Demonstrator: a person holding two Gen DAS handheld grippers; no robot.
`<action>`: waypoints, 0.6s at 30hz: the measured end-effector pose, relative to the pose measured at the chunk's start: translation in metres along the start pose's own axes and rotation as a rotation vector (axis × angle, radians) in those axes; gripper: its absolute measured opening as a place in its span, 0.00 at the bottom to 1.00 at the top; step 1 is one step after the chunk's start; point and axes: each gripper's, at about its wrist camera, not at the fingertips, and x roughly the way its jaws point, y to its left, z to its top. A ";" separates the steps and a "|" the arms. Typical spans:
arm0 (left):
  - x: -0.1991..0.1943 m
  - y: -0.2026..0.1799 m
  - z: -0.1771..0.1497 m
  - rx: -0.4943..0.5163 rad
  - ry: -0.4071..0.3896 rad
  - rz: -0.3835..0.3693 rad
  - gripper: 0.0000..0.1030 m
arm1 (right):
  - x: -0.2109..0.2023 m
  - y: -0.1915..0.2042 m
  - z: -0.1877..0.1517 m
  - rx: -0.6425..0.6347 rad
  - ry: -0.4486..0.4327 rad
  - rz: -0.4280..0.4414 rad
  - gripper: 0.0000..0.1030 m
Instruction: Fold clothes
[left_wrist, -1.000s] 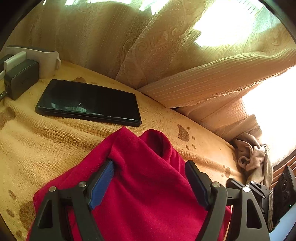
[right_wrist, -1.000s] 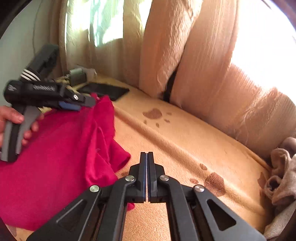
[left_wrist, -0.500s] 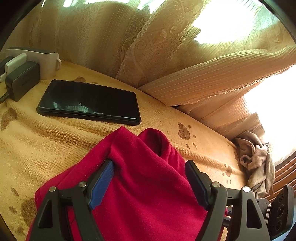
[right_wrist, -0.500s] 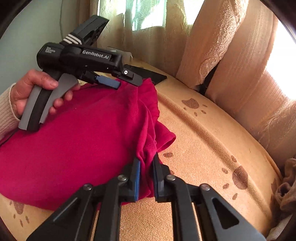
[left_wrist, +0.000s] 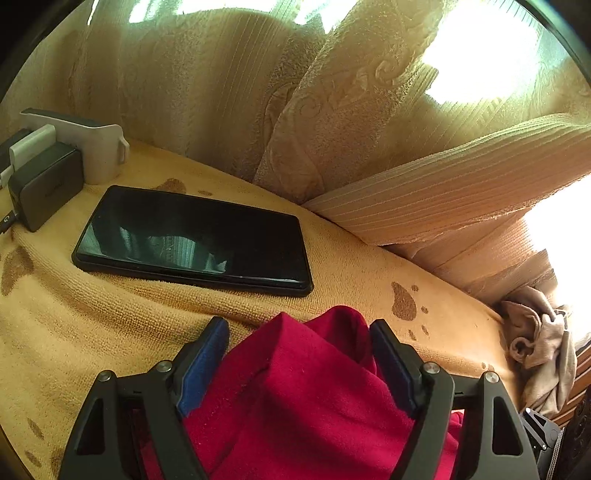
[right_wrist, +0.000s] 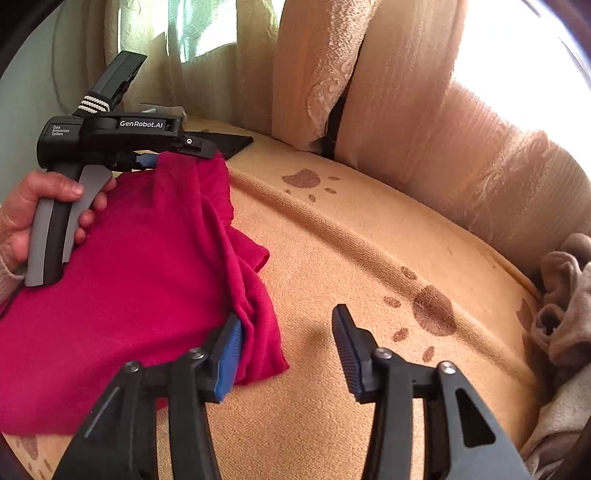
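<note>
A crimson fleece garment (right_wrist: 140, 266) lies spread on the tan paw-print cover (right_wrist: 369, 258). Its far corner (left_wrist: 314, 369) bulges up between the fingers of my left gripper (left_wrist: 297, 328), whose jaws stand wide apart around it without pinching. In the right wrist view a hand (right_wrist: 22, 218) holds that left gripper (right_wrist: 173, 153) at the garment's top corner. My right gripper (right_wrist: 287, 317) is open at the garment's near right edge. Its left blue pad (right_wrist: 229, 350) touches the folded hem, while its right finger (right_wrist: 351, 347) hangs over bare cover.
A black phone (left_wrist: 192, 240) lies flat beyond the garment, with a dark charger block (left_wrist: 44, 192) and a white holder (left_wrist: 99, 151) at far left. Cushions (right_wrist: 406, 110) and a curtain line the back. A crumpled beige cloth (right_wrist: 565, 295) sits at the right edge.
My right gripper went from shut to wide open and swung left to the garment's right edge. My left gripper slid forward, so the red corner now sits level with its fingertips.
</note>
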 end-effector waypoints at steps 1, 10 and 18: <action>-0.001 0.001 0.001 -0.008 0.007 -0.007 0.78 | -0.001 0.000 0.000 0.001 -0.001 -0.008 0.52; -0.075 0.021 -0.020 -0.056 -0.004 -0.114 0.78 | -0.028 0.011 0.028 -0.027 -0.099 -0.098 0.56; -0.150 0.029 -0.096 0.058 0.053 -0.166 0.78 | 0.010 -0.010 0.022 0.021 0.083 -0.131 0.74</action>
